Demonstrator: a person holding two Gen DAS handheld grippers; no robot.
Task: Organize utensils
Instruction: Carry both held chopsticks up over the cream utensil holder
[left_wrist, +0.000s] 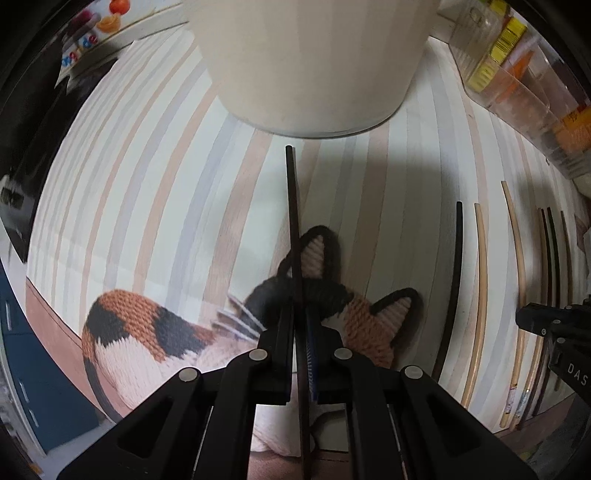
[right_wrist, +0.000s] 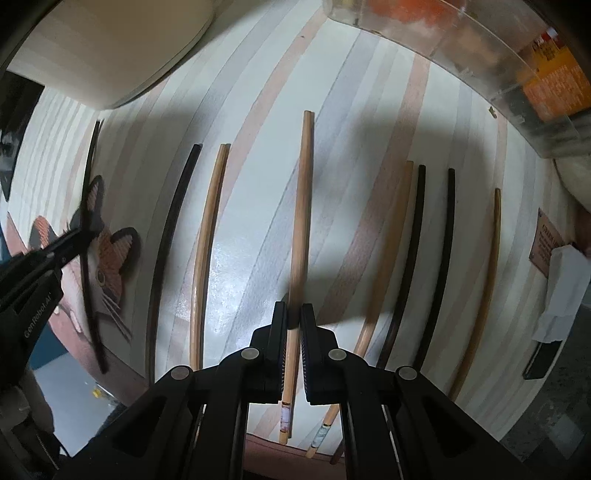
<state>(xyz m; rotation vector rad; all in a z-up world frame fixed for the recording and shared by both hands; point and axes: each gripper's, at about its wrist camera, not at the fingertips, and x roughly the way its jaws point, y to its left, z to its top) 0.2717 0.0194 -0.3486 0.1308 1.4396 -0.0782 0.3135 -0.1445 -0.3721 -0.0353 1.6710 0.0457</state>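
My left gripper (left_wrist: 298, 317) is shut on a dark chopstick (left_wrist: 291, 206) and holds it above the striped table, its tip pointing toward a cream cylindrical holder (left_wrist: 310, 62). It also shows at the left of the right wrist view (right_wrist: 79, 230). My right gripper (right_wrist: 294, 314) is shut on a light wooden chopstick (right_wrist: 301, 206), lifted over the table. Several more chopsticks lie side by side on the table: a dark one (right_wrist: 173, 225) and a light one (right_wrist: 207, 236) to its left, a light one (right_wrist: 391, 240), two dark ones (right_wrist: 413, 251) and a light one (right_wrist: 487, 273) to its right.
A knitted cat-shaped coaster (left_wrist: 155, 332) lies under my left gripper. A clear plastic organiser (left_wrist: 524, 77) with packets stands at the back right. A white tissue (right_wrist: 561, 291) and a dark flat object lie at the far right. The table's front edge is close below.
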